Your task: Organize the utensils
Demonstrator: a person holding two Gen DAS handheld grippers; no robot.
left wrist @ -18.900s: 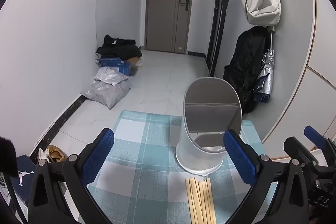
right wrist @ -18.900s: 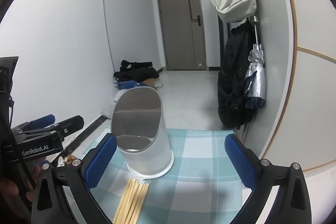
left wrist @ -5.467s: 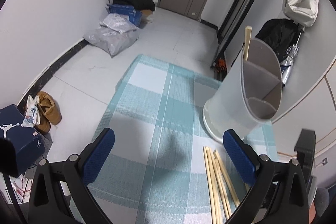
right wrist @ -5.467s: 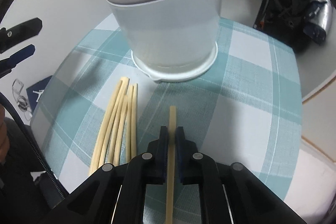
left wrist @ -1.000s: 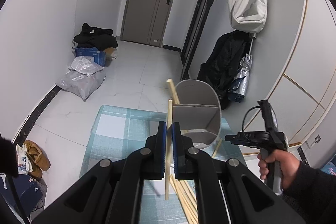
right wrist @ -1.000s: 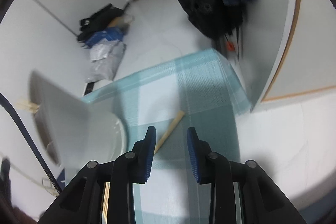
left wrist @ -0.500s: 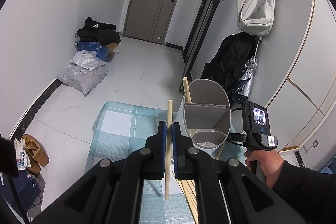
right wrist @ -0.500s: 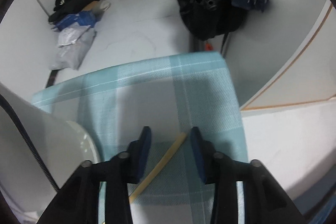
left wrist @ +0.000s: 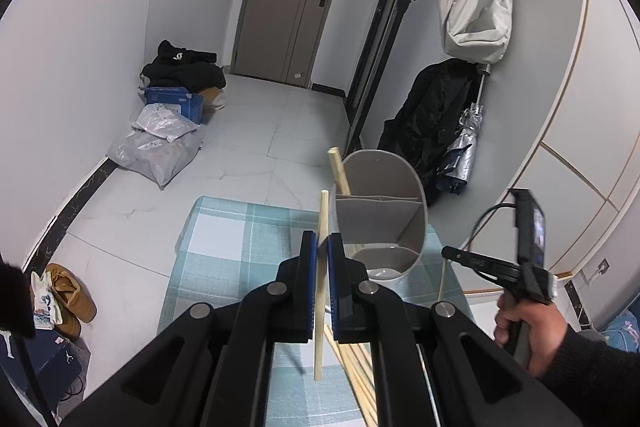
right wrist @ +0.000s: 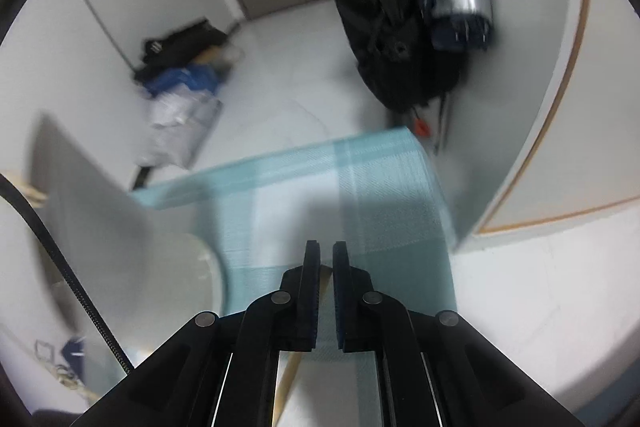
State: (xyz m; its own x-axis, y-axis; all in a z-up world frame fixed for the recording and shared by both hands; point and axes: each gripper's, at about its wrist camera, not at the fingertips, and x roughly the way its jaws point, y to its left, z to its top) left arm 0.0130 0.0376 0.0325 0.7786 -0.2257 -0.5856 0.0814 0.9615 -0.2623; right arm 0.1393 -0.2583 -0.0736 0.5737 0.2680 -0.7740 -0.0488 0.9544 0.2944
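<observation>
My left gripper (left wrist: pixel 322 247) is shut on a wooden chopstick (left wrist: pixel 321 287), held upright just left of the white divided utensil holder (left wrist: pixel 384 223). One chopstick (left wrist: pixel 339 171) stands in the holder's back compartment. Several loose chopsticks (left wrist: pixel 360 375) lie on the checked cloth (left wrist: pixel 224 247) below. My right gripper (right wrist: pixel 326 259) has closed jaws with a chopstick (right wrist: pixel 294 363) running between and under them, low over the cloth (right wrist: pixel 380 211); it also shows in the left wrist view (left wrist: pixel 452 253), right of the holder with a chopstick (left wrist: pixel 441 279) hanging below. The holder (right wrist: pixel 120 247) is blurred at left.
The table's cloth ends at the far and right edges. On the floor are bags and a blue box (left wrist: pixel 172 103), shoes (left wrist: pixel 68 295), and a black bag with an umbrella (left wrist: pixel 460 147) by the right wall. A white bag (left wrist: pixel 476 15) hangs above.
My right gripper closed on the chopstick lying right of the holder and lifted it slightly. My left gripper keeps its chopstick upright and has shifted a little toward the holder.
</observation>
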